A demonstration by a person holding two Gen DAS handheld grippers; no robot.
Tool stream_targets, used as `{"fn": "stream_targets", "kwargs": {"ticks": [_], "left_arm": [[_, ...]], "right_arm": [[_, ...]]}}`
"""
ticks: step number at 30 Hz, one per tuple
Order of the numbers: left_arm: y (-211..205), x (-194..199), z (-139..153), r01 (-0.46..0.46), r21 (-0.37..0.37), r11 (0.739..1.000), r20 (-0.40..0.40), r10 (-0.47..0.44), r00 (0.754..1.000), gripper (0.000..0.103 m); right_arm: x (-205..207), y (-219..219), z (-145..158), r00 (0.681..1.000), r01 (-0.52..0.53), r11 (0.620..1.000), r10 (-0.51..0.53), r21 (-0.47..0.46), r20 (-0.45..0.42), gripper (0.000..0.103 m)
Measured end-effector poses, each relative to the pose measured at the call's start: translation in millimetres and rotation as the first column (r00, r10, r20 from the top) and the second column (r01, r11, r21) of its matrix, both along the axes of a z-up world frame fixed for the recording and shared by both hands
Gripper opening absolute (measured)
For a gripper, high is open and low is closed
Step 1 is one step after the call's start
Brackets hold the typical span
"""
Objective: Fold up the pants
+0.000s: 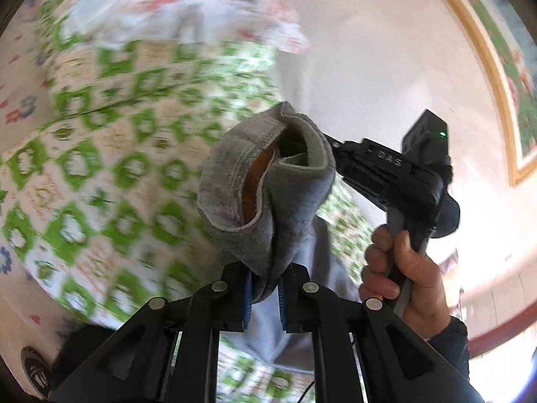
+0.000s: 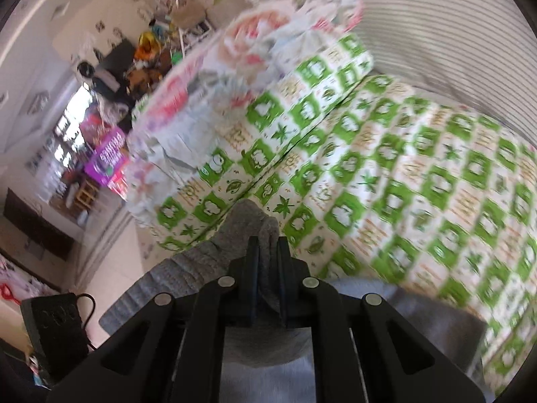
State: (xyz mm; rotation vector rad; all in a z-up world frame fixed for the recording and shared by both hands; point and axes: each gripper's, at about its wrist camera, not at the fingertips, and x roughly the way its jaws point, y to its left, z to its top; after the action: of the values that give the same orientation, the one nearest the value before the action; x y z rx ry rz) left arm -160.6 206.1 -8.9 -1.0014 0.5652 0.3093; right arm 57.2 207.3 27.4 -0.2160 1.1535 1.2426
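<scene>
The grey pants (image 1: pixel 268 181) hang bunched from my left gripper (image 1: pixel 265 297), which is shut on the cloth; the waistband or hem folds open above it, showing an orange lining. My right gripper (image 1: pixel 339 154) shows in the left wrist view, held by a hand, its tip against the same bunch of cloth. In the right wrist view my right gripper (image 2: pixel 268 262) is shut on a fold of the grey pants (image 2: pixel 214 258), which drape down to the left and below. Both hold the pants in the air above the bed.
A bed with a green-and-white patterned sheet (image 2: pixel 386 174) lies below. A folded floral quilt (image 2: pixel 208 94) sits on a matching cushion at its far end. A striped headboard (image 2: pixel 419 23) is behind. A cluttered room corner (image 2: pixel 110 94) lies left.
</scene>
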Motion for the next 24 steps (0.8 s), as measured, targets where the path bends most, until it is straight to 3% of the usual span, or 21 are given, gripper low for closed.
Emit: {"fn": "stream_targets", "kwargs": {"ticks": [9,24], "left_arm": [[-79,41,26,0.207,0.035,0.978,0.024,-0.208,0.978,0.010],[-178,108,25,0.456,0.056,0.888,-0.031,-0.455,0.890,0.010]], "right_arm": [[24,-96,42,0.991,0.133,0.989,-0.131,0.064,-0.034,0.010],[47,-257,60,0.937,0.348,0.929,-0.341,0.125,-0.078,0.010]]}}
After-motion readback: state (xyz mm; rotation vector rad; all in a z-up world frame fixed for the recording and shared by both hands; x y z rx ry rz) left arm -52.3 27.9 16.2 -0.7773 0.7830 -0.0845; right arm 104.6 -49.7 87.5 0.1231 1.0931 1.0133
